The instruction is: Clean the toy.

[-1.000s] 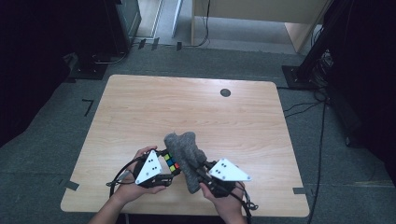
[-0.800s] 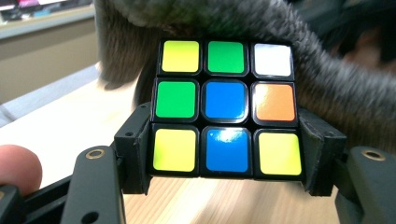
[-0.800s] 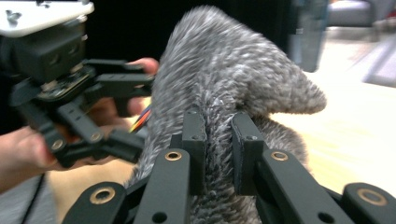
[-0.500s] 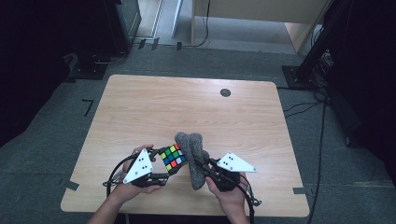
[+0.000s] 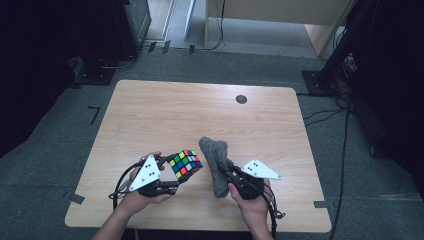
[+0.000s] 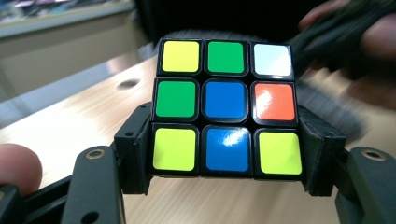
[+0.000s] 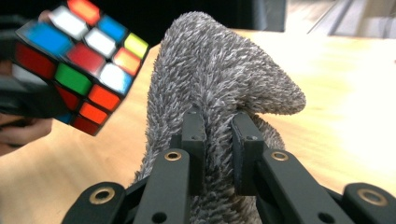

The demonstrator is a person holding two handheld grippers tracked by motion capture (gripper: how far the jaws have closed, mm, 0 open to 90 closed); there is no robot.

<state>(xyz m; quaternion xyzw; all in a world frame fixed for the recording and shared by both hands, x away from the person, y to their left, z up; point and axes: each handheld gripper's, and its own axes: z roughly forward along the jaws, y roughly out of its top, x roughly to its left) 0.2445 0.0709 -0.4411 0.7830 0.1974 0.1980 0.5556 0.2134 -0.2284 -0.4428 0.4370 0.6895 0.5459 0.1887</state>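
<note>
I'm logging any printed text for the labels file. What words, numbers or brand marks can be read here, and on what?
None can be read.
The cube has plain coloured stickers, no logo.
The grey cloth has no tag in sight.
The grey plates on the grippers bear small dots, no lettering.

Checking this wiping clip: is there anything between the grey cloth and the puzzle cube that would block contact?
Nothing visible. The left tool clamps the cube by two opposite sides, and the right tool pinches the grey cloth. In the high view only a bare strip of table shows in the gap between them.
</note>
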